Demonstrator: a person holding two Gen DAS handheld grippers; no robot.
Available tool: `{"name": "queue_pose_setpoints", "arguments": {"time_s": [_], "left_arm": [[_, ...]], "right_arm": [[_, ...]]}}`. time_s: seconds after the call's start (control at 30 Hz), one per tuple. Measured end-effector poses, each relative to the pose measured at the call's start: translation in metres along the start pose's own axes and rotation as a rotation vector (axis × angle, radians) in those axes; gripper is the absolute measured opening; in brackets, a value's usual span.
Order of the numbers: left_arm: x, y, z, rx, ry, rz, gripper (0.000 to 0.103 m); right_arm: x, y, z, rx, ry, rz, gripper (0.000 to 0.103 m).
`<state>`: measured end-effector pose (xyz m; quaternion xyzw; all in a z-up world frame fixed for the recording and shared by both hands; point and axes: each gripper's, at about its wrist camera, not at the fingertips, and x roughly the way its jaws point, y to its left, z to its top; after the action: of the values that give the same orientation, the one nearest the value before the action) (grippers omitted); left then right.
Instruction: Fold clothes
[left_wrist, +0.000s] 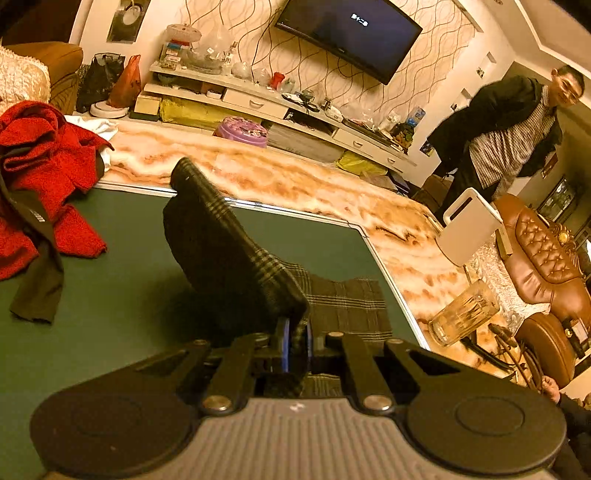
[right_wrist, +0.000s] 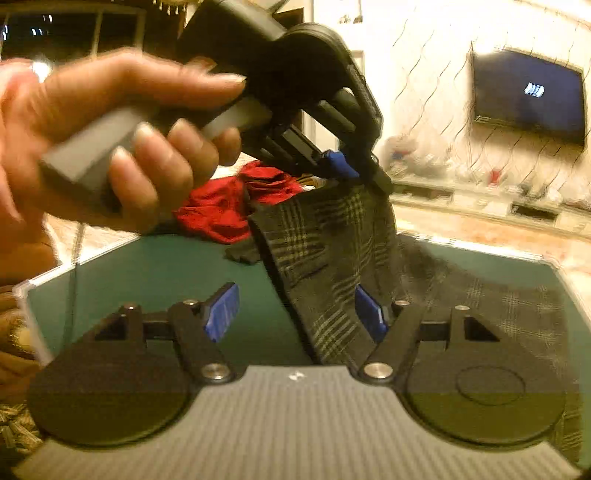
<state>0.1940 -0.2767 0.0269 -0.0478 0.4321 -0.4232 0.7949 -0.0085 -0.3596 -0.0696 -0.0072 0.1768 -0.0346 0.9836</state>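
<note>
A dark plaid cloth (left_wrist: 229, 251) rises in a peak off the green table (left_wrist: 110, 295), with my left gripper (left_wrist: 295, 339) shut on its edge. In the right wrist view a hand (right_wrist: 110, 129) holds the left gripper (right_wrist: 352, 171) up high, and the plaid cloth (right_wrist: 317, 258) hangs from it, the rest lying flat to the right. My right gripper (right_wrist: 295, 314) is open. A strip of the cloth hangs down between its blue pads (right_wrist: 221, 312), close to the right one, and they do not press on it.
A red garment (left_wrist: 40, 166) over a dark piece lies at the table's far left. A glass mug (left_wrist: 461, 314) and a white container (left_wrist: 469, 229) stand past the table's right edge. A person (left_wrist: 517, 129) stands at the far right, near a TV (left_wrist: 351, 37) and a cluttered shelf.
</note>
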Motion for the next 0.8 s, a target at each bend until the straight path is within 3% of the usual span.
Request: {"name": "queue_pose_setpoints", "arguments": {"time_s": [0.1,0.13,0.17,0.2,0.33,0.47,0.57,0.67,0.77,0.8], "left_arm": [[0.001,-0.008,0.002,0.006,0.011,-0.031,0.009],[0.002,-0.011,0.004,0.012,0.014,-0.036,0.01],[0.005,-0.017,0.007,0.029,0.017,-0.046,0.01],[0.007,-0.022,0.009,0.049,0.015,-0.059,0.01],[0.014,-0.047,0.017,0.121,-0.01,-0.139,0.013],[0.025,-0.068,0.02,0.156,-0.008,-0.26,0.02],[0.042,-0.067,0.008,0.172,-0.004,-0.216,0.023],[0.066,-0.042,-0.008,0.099,0.033,-0.167,0.028],[0.088,-0.021,-0.025,0.085,0.076,-0.063,0.027],[0.094,-0.017,-0.03,0.095,0.089,-0.029,0.027]], "right_arm": [[0.012,0.004,0.006,-0.016,-0.043,-0.059,0.074],[0.017,0.002,0.009,-0.016,-0.054,-0.056,0.041],[0.019,0.0,0.011,-0.013,-0.062,-0.068,0.023],[0.018,-0.007,0.012,0.003,-0.075,-0.078,0.018],[0.001,-0.042,0.016,0.089,-0.138,-0.167,0.016],[-0.034,-0.09,0.0,0.276,-0.139,-0.35,0.016],[-0.038,-0.13,-0.036,0.48,-0.011,-0.49,0.016],[-0.029,-0.16,-0.07,0.691,0.118,-0.494,0.016],[-0.025,-0.166,-0.077,0.73,0.172,-0.468,0.024],[-0.025,-0.164,-0.074,0.703,0.183,-0.477,0.032]]}}
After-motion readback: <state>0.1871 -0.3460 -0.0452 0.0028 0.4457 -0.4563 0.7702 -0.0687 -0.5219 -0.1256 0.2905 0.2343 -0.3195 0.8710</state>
